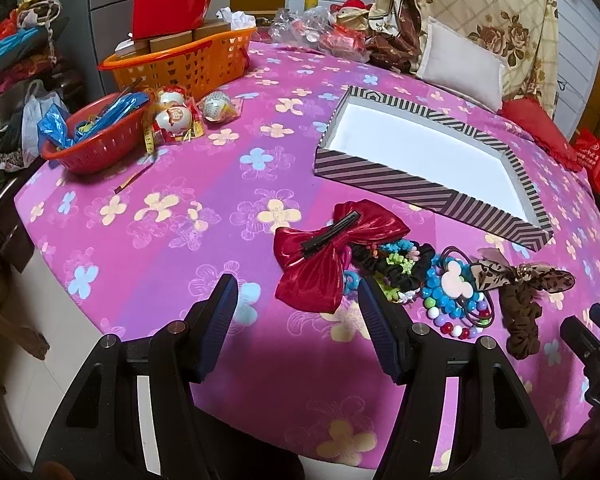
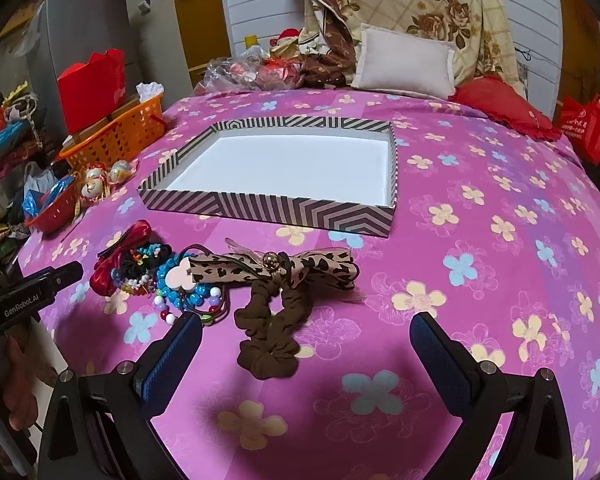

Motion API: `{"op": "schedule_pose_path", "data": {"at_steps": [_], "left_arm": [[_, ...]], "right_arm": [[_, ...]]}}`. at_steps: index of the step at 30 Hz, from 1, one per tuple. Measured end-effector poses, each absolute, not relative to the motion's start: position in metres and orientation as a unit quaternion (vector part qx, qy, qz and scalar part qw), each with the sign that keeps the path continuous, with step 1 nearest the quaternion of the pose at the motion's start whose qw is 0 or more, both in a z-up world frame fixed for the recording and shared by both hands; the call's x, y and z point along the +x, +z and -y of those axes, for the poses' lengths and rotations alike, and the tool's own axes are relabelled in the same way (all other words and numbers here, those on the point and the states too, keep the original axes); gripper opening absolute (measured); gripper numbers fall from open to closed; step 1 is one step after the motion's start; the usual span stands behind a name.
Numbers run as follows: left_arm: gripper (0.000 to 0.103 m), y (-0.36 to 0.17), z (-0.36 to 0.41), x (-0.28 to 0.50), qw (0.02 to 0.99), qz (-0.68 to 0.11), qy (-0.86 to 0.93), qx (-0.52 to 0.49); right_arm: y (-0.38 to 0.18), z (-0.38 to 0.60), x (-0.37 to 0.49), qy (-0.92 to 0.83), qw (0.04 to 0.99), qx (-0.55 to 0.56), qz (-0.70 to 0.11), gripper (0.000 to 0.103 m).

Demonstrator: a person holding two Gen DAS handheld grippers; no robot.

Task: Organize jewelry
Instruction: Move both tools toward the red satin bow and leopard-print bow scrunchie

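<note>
Pink floral bedspread (image 2: 480,184) | striped box (image 2: 268,208) empty, 12 o'clock | brown scrunchie (image 2: 270,332) between wide right gripper (image 2: 306,354) jaws | left gripper (image 1: 296,320) wide, empty | risk: snagging leopard bow (image 2: 276,268) touching it

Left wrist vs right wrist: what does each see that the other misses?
Left wrist only: the red basket's contents, blue foil inside, and the clip along the red bow's back.

Right wrist only: a hand holding the left gripper, whose jaws are unclear from here, and the red bag in full at the bed's far right.

Both: the empty striped box, brown scrunchie, leopard bow, bead pile, orange basket. Both grippers open, holding nothing.
</note>
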State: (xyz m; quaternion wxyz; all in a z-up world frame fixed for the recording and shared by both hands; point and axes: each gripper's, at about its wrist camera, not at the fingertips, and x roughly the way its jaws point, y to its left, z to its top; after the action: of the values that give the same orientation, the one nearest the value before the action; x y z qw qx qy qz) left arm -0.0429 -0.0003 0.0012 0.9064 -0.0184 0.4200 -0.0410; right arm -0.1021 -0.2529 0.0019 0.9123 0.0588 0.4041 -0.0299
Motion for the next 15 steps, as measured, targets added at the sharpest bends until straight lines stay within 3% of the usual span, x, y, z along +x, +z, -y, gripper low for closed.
{"op": "schedule_pose_path", "data": {"at_steps": [15], "left_arm": [[0.062,-0.0023,0.001,-0.0403,0.904,-0.425,-0.049,-0.017]], "right_arm": [[-0.0038,0.2607,-0.1015,-0.038,0.913,0.067,-0.4,0.103]]}}
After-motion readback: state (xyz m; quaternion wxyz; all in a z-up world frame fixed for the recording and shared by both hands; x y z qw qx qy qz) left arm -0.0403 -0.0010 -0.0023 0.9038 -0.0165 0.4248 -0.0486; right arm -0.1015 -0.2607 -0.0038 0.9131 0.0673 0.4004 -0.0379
